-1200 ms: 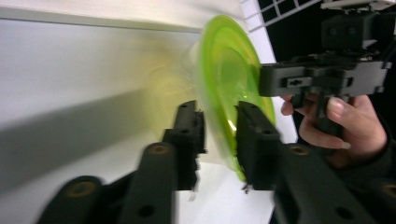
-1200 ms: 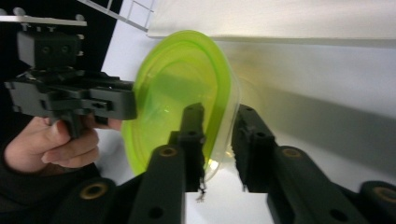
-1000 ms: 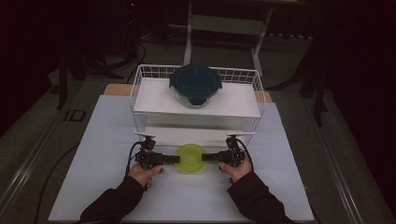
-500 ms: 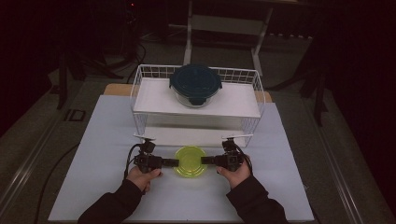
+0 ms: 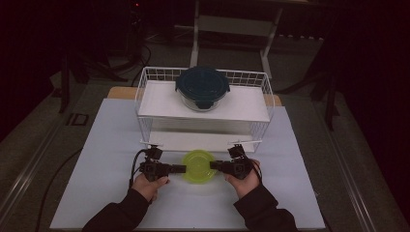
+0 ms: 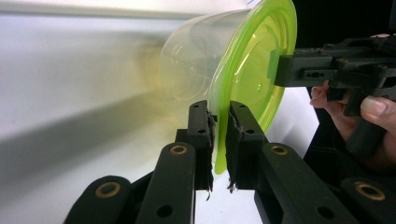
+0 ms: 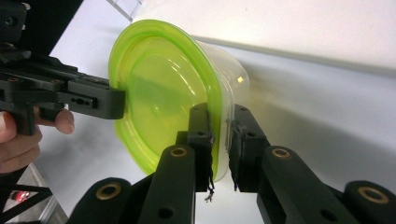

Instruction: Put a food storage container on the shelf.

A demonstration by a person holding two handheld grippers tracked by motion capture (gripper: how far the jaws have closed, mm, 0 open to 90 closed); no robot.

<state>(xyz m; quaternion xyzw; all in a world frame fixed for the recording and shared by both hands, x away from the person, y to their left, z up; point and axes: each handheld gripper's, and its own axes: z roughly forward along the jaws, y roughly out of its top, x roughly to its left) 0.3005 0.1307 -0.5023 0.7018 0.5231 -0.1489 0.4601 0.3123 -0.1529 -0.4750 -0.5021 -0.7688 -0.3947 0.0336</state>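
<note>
The desk (image 5: 96,145) carried a wire rack (image 5: 145,92) at the back, with a dark-lidded bowl (image 5: 202,88) on its shelf. In front of the rack sat the tub (image 5: 198,165), a clear container under a green lid, between both hands. The left tongs (image 5: 183,168) and right tongs (image 5: 212,166) had just been closing and were clenched on opposite rim edges, likely so the tub would stay level when lifted.
</note>
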